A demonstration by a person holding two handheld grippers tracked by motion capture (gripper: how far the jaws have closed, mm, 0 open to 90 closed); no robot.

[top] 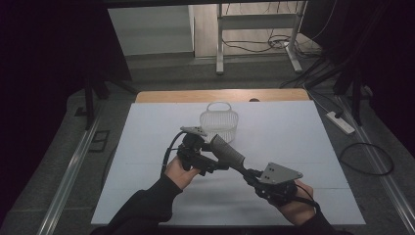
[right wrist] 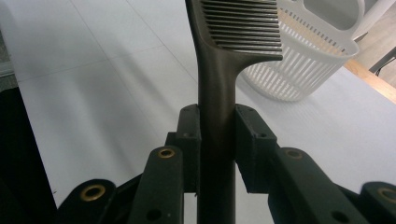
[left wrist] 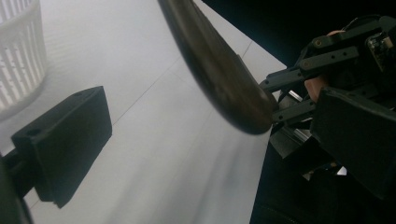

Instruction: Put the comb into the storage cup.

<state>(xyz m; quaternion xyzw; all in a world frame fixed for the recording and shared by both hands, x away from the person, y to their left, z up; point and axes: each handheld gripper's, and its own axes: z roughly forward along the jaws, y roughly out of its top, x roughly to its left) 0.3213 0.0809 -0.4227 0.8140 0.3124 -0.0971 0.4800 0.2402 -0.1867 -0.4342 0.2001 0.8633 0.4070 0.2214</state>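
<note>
A dark comb (top: pixel 228 152) with fine teeth is held up off the white table (top: pixel 293 137), tilted toward the far left. My right gripper (top: pixel 250 174) is shut on the comb's handle (right wrist: pixel 215 93), jaws pressed against both sides. My left gripper (top: pixel 215 164) sits beside the comb's toothed end, open, with one black finger (left wrist: pixel 65 140) showing apart from the comb (left wrist: pixel 219 79). The comb's end passes above that finger without touching it.
A white slatted plastic basket (top: pixel 219 122) with a handle stands just beyond the grippers, also the basket (right wrist: pixel 299 65) behind the comb's teeth. The table's wooden far edge (top: pixel 220 95) lies behind it. Cables and a power strip (top: pixel 340 122) lie on the floor.
</note>
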